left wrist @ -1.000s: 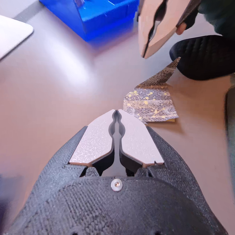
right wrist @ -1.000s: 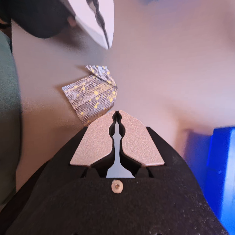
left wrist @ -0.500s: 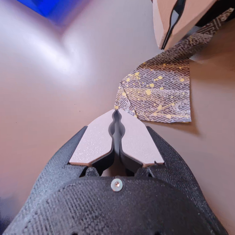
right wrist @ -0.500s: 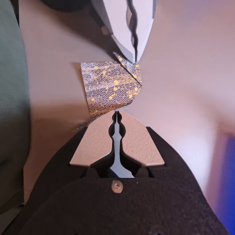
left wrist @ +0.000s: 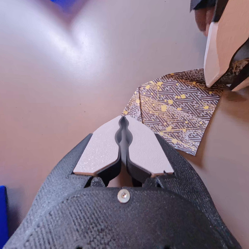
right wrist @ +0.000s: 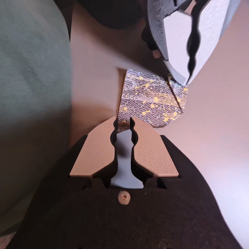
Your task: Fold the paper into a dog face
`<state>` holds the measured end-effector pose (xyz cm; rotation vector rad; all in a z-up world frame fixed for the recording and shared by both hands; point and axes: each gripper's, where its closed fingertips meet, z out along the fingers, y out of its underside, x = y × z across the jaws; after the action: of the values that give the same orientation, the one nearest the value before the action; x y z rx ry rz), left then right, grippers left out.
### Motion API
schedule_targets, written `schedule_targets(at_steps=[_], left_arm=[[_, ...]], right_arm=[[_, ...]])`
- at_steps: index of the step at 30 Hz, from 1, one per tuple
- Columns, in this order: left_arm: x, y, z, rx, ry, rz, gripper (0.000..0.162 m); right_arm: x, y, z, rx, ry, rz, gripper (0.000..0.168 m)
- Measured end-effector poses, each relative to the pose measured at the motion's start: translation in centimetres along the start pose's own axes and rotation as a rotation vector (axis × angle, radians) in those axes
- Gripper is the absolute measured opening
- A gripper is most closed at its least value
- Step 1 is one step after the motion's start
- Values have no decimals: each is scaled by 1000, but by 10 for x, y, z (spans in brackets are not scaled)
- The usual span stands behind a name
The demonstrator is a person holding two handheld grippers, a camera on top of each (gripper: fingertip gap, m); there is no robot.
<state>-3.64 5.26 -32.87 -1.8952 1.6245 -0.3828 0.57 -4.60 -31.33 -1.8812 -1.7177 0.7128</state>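
Two grippers meet the paper: left gripper fingers together pinning one corner, right gripper fingers apart; pinch that near corner and fold it.

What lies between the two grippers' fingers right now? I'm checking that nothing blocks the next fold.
Only the patterned paper spans from the right gripper to the left gripper, clearest in the right wrist view.

Tan table, glare patch, blue obj.
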Motion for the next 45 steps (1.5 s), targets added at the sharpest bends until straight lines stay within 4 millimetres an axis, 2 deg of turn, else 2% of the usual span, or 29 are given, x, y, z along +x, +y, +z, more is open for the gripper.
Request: schedule_targets(at_steps=[2,5,7,9,11,13,14,17,21,24,30,34,37,41,45], left_arm=[[0,0,0,2,1,-1,0],[-4,3,-2,-6,-11,-9,0],[-7,5,-2,-4,-6,-34,0],[-9,5,-2,1,2,-60,0],[-11,5,-2,0,-6,-77,0],[-12,5,-2,1,-9,-103,0],[-12,5,-1,3,-9,-115,0],[-13,5,-1,19,11,-143,0],[-1,3,-3,60,126,-135,0],[3,1,-4,88,167,-117,0],[2,2,-3,87,147,-30,0],[0,3,-3,86,134,-21,0],[-1,3,-2,93,138,-21,0],[-1,2,-2,98,144,-23,0],[-2,2,-2,99,139,-22,0]], right_arm=[[3,-3,-2,27,-14,23,17],[18,-11,-28,142,-26,102,18],[18,3,-37,118,-64,91,35],[8,16,-31,61,-96,48,49],[-2,17,-16,15,-91,20,53],[1,8,-3,3,-19,25,41],[7,2,1,8,25,53,26],[47,4,-3,-52,234,29,0],[91,18,-16,-201,409,-132,0],[91,25,-10,-226,312,-163,0],[88,23,-17,-110,99,-15,4],[92,3,-45,54,51,69,17],[106,-8,-66,192,53,155,18],[132,-14,-77,332,10,342,16],[165,12,-79,289,109,431,4]])
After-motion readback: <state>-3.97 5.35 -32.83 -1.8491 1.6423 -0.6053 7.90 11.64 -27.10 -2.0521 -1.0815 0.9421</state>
